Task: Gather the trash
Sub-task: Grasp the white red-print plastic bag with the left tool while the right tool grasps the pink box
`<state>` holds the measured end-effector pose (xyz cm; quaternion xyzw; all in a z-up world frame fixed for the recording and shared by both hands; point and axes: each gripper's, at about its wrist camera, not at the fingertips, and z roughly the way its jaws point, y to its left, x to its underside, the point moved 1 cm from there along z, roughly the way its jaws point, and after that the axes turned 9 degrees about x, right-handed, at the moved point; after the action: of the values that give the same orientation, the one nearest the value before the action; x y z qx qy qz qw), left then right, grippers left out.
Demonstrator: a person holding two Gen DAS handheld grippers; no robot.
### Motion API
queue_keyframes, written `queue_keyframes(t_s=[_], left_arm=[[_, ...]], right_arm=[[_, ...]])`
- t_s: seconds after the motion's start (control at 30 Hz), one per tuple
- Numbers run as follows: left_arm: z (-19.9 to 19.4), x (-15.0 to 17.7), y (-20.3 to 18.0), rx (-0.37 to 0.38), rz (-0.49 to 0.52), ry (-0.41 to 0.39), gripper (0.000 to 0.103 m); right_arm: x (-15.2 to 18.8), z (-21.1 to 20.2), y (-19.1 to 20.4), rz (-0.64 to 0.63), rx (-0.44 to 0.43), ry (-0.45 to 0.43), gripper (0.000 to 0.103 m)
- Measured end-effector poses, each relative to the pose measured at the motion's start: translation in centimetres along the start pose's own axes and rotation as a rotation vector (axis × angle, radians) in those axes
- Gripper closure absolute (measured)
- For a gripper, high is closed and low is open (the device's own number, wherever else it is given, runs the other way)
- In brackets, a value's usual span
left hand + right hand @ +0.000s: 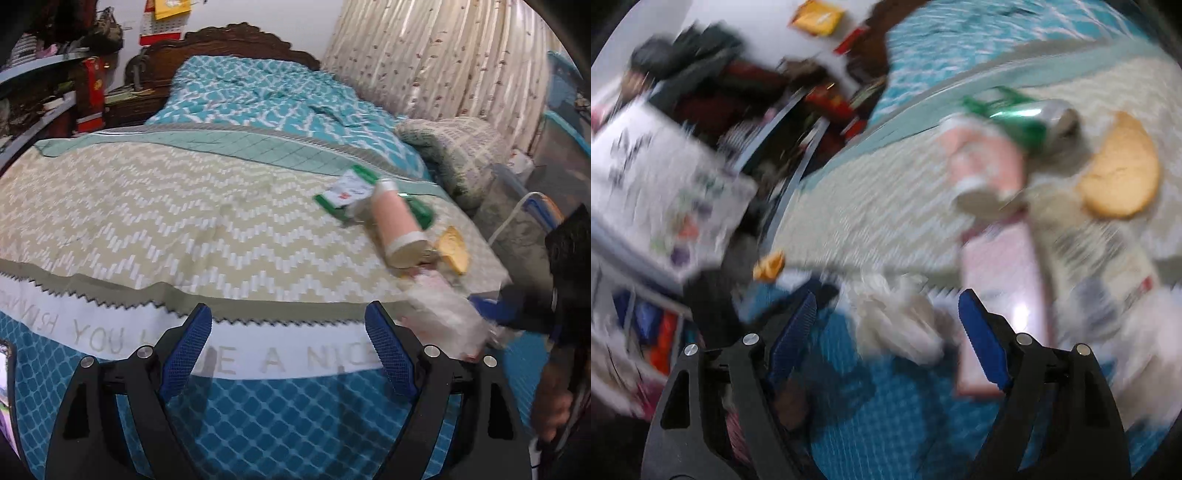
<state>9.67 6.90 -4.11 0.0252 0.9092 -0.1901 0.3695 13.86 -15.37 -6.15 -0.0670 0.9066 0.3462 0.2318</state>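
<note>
Nearest, the left hand-held gripper point(288, 347) and the right hand-held gripper point(886, 339) both gape wide, holding nothing. Just ahead of the right one lies a crumpled white tissue point(897, 325), likely the next pick, needing a steadier approach since that view is blurred. Beyond, a pink bottle point(397, 225), green can point(1019, 118) and biscuit point(1119, 170) sit clustered on the bed point(184, 206), curtains point(424, 55) behind.

Soft even indoor light, fisheye-bent edges, left view fairly sharp, right view motion-smeared
</note>
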Motion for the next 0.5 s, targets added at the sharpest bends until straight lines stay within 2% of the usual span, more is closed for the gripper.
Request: queue_keyframes(t_s=[0.13, 0.23, 0.3, 0.4, 0.5], left_arm=[[-1.0, -0.1, -1.6, 0.065, 0.038, -0.017, 0.016], [-1.1, -0.1, -2.9, 0.066, 0.095, -0.021, 0.010], [-0.9, 0.1, -3.2, 0.066, 0.103, -0.012, 0.009], [-0.2, 0.3, -3.5, 0.098, 0.087, 0.026, 0.009], [-0.1, 0.4, -4.5, 0.115, 0.112, 0.029, 0.009]], right_arm=[[2.1, -2.2, 0.3, -0.036, 0.080, -0.086, 0.023], [2.4, -4.4, -1.0, 0.007, 0.122, -0.160, 0.023], [2.6, -5.4, -2.0, 0.032, 0.163, -0.190, 0.023], [2.6, -6.1, -3.7, 0.065, 0.219, -0.205, 0.028], [3.0, -6.8, -5.1, 0.082, 0.274, -0.223, 0.033]])
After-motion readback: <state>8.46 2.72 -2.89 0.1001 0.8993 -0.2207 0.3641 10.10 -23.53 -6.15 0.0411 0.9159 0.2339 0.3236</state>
